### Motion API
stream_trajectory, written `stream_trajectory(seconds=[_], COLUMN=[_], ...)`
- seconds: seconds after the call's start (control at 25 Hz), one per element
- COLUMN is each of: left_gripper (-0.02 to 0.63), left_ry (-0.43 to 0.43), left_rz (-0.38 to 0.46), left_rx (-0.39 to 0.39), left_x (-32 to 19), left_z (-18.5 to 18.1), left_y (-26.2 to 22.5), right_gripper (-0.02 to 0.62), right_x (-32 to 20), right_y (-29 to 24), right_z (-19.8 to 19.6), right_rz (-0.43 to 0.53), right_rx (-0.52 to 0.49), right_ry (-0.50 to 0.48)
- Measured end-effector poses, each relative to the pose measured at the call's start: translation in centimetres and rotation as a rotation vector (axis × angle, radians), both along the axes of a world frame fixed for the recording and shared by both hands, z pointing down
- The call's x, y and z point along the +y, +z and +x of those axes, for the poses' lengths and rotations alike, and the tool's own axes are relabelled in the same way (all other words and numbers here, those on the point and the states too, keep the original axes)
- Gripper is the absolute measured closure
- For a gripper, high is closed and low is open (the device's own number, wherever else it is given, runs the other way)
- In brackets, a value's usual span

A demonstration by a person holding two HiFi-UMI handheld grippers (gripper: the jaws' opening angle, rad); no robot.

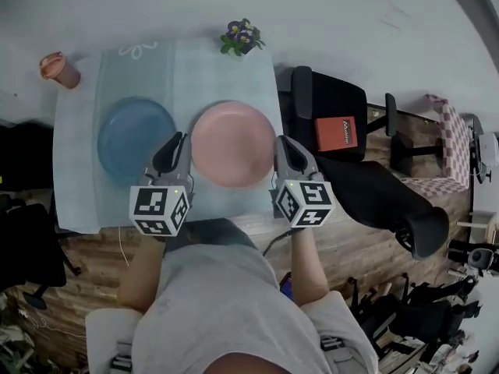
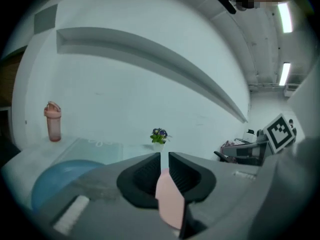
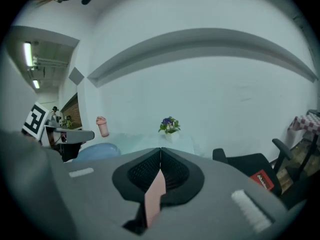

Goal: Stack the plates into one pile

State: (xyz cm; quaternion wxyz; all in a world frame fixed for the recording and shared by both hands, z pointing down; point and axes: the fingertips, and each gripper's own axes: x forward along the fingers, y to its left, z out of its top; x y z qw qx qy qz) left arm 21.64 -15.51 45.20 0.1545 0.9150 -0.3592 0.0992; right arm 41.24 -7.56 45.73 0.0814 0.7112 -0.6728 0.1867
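Note:
On the pale blue tablecloth (image 1: pixel 78 185), a pink plate (image 1: pixel 232 142) lies beside a blue plate (image 1: pixel 134 137) to its left. My left gripper (image 1: pixel 179 140) hovers by the pink plate's left rim. Its jaws stand a narrow slit apart (image 2: pixel 165 156), with nothing pinched, and the pink plate (image 2: pixel 170 199) shows through the gap below. My right gripper (image 1: pixel 282 142) is at the pink plate's right rim, shut (image 3: pixel 160 151) with its pads touching. A sliver of pink plate (image 3: pixel 156 196) is visible under it. The blue plate (image 2: pixel 60 176) lies low and left of the left gripper.
A pink lidded cup (image 1: pixel 60 69) stands at the table's far left corner, and a small flower pot (image 1: pixel 241 37) at the far edge. A black office chair (image 1: pixel 351 100) holding a red box (image 1: pixel 335 132) stands close to the table's right side.

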Motion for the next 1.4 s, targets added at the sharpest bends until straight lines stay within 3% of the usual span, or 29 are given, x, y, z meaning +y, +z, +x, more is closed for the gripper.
stream_trajectory(seconds=[0.24, 0.44, 0.68, 1.08, 1.16, 1.28, 1.4], left_gripper=[0.505, 0.476, 0.433, 0.434, 0.468, 0.482, 0.485], left_ry=[-0.038, -0.083, -0.134, -0.090, -0.075, -0.071, -0.068], left_rz=[-0.222, -0.344, -0.405, -0.431, -0.417, -0.407, -0.399], left_rx=[-0.129, -0.168, -0.211, -0.256, -0.277, -0.292, -0.287], left_x=[1.1, 1.3, 1.4, 2.1, 2.2, 2.3, 2.3], left_z=[0.7, 0.6, 0.7, 1.5, 1.6, 1.5, 1.3], left_y=[8.2, 12.4, 15.4, 17.3, 17.5, 17.4, 16.8], right_gripper=[0.530, 0.489, 0.479, 0.483, 0.483, 0.552, 0.560], right_x=[-0.2, -0.2, 0.5, 0.8, 0.8, 1.1, 1.2], right_y=[7.3, 11.1, 14.1, 15.1, 16.0, 16.6, 15.9], right_z=[1.7, 2.5, 3.0, 4.1, 3.9, 3.6, 3.5], right_rz=[-0.198, -0.304, -0.384, -0.410, -0.433, -0.456, -0.439], right_rx=[-0.103, -0.113, -0.120, -0.128, -0.135, -0.142, -0.173], right_ry=[-0.006, 0.017, 0.051, 0.135, 0.126, 0.143, 0.159])
